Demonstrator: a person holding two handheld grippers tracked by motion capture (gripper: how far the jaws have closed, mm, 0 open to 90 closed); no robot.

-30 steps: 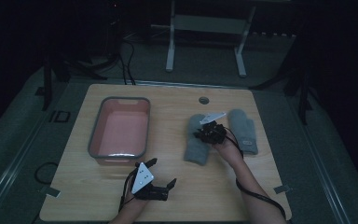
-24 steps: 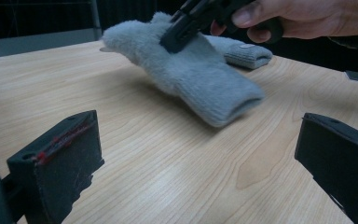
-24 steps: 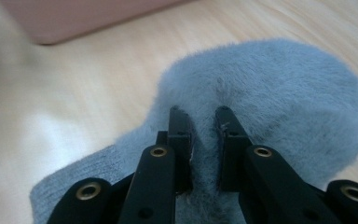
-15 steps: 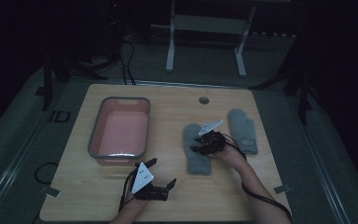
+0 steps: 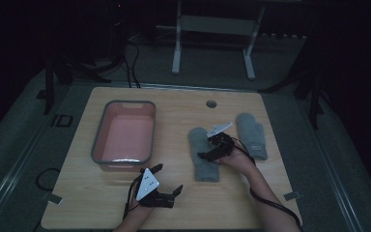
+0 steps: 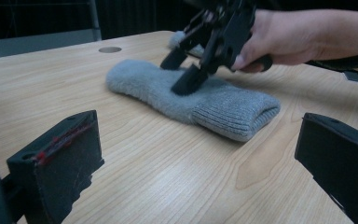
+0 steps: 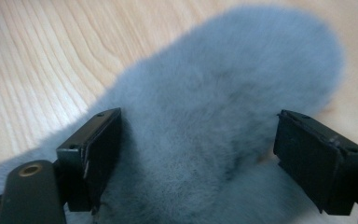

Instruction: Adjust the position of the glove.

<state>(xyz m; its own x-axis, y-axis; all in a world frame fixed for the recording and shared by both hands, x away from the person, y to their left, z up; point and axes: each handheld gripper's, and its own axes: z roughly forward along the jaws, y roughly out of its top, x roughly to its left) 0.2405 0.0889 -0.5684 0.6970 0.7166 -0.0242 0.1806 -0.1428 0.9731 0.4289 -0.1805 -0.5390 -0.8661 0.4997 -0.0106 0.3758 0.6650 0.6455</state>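
Observation:
Two grey mittens lie on the right half of the wooden table: a fluffy one (image 5: 205,171) (image 6: 223,105) (image 7: 214,93) and, to its right, one with a small label (image 5: 251,136). My right gripper (image 5: 207,153) (image 6: 179,72) (image 7: 200,149) rests low on the fluffy mitten. Its jaws have just been opening and now stand wide, with the mitten's fur between them but not pinched. My left gripper (image 5: 169,178) (image 6: 200,154) hovers near the table's front edge, open, with nothing between its jaws.
A pink tub with a grey rim (image 5: 96,145) stands on the left half of the table. A round cable hole (image 5: 211,103) sits near the far edge. Bare wood (image 6: 144,163) lies between the left gripper and the fluffy mitten.
My right gripper has sunk a little toward the near side and opened, letting go of the fluffy mitten, which now lies flat. The left gripper has not moved.

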